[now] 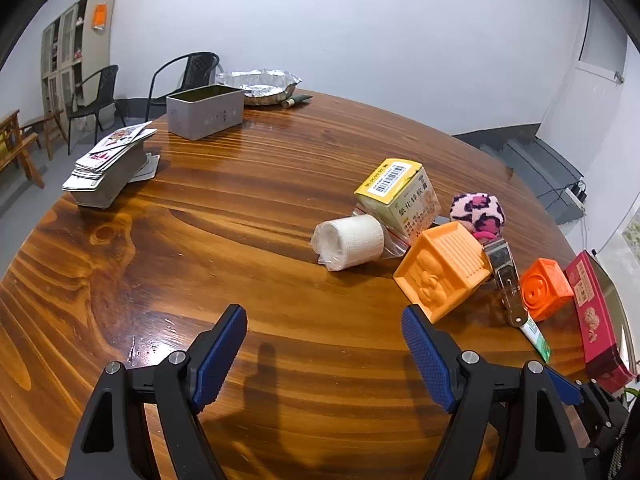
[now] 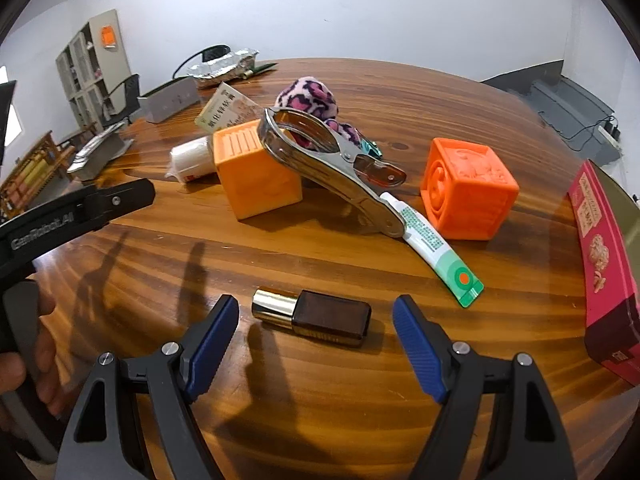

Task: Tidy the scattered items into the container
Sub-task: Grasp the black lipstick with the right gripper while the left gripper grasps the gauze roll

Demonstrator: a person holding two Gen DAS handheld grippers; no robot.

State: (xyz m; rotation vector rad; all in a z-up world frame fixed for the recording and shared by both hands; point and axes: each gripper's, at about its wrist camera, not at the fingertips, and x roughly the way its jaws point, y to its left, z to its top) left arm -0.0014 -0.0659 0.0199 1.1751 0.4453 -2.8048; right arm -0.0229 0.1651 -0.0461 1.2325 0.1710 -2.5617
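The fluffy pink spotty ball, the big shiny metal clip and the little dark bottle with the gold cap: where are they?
Fluffy pink spotty ball (image 1: 477, 210): left wrist view, on its fuzzy front.
Big shiny metal clip (image 2: 340, 176): right wrist view, on its long silver handle.
Little dark bottle (image 2: 330, 317): right wrist view, on its brown body.

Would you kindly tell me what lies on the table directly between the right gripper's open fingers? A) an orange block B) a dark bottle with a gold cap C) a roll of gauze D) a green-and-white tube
B: in the right wrist view the dark bottle lies on its side, gold cap to the left, in front of the right gripper between its open fingers, which do not touch it.
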